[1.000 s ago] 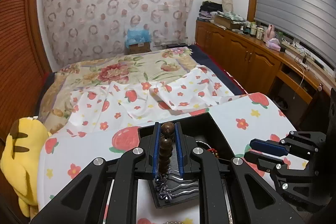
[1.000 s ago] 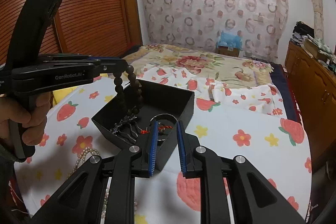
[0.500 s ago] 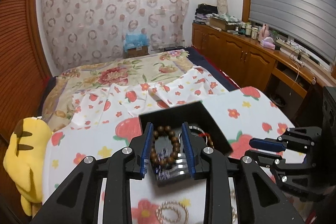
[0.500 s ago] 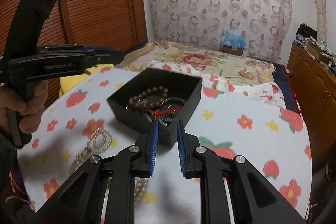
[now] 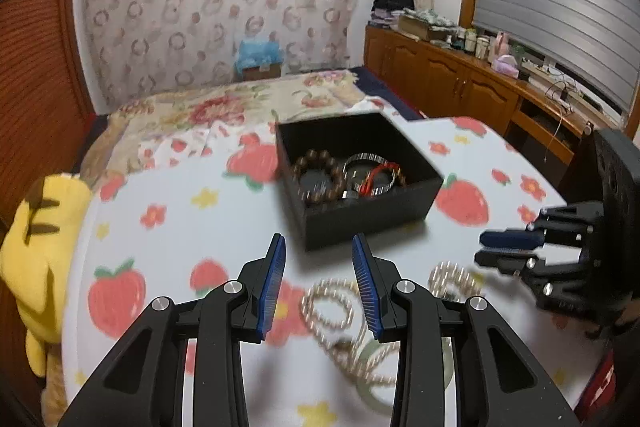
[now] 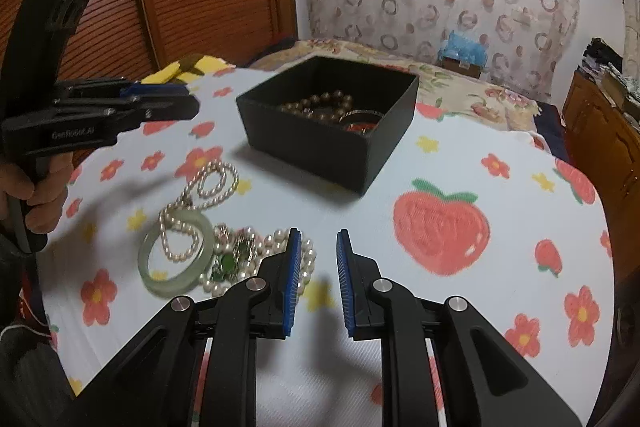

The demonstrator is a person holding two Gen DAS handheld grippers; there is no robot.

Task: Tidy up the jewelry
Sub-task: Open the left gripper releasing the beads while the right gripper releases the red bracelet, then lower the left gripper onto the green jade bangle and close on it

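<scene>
While your left gripper [image 5: 319, 281], jaws just opening, hovers empty, the wooden bead bracelet [image 5: 318, 175] lies in the black box [image 5: 360, 223]; your right gripper [image 6: 317, 281] hangs parted, empty.

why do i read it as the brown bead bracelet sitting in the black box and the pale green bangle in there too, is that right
Not quite. The brown bead bracelet is in the black box, but the pale green bangle is not: the right wrist view shows it lying on the strawberry-print cloth outside the box, tangled with the pearl strands.
</scene>
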